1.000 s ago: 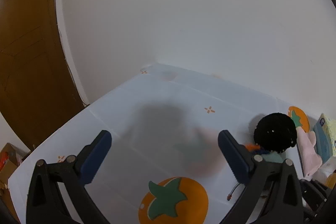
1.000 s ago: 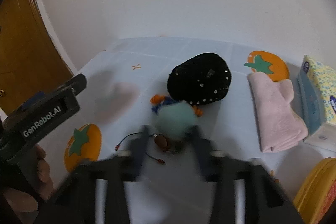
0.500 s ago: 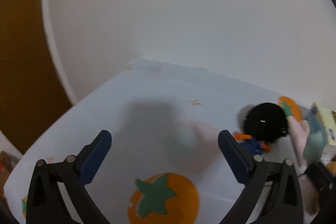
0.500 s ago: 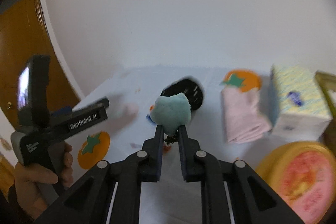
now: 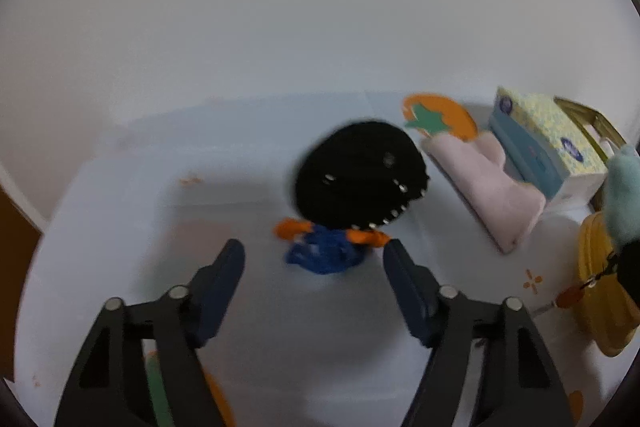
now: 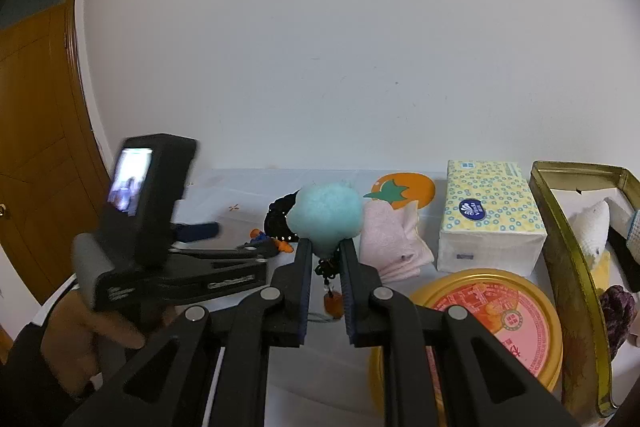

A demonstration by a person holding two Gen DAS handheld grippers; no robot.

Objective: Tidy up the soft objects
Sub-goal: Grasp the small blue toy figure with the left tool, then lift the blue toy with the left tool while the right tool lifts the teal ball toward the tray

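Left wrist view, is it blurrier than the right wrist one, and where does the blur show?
Left wrist view: motion-smeared, the black beaded pouch and blue and orange toy soft-edged, tabletop dim. Right wrist view: mostly sharp, the teal plush and tissue box crisp; only the left gripper body is blurred. Both bend edges, fisheye-style.

The desk (image 5: 120,211) was pale blue with big orange fruit pictures (image 5: 440,115) that had green leaves. On it, the round hat (image 5: 360,175) was black with tiny shiny dots. Just below the hat lay a blue and orange thing (image 5: 328,251). Right of the hat was a pink towel (image 5: 488,187), then a yellow, blue-dotted tissue box (image 6: 490,207). The fluffy ball (image 6: 326,215) was light blue-green. The round tin lid (image 6: 488,319) was gold and pink.
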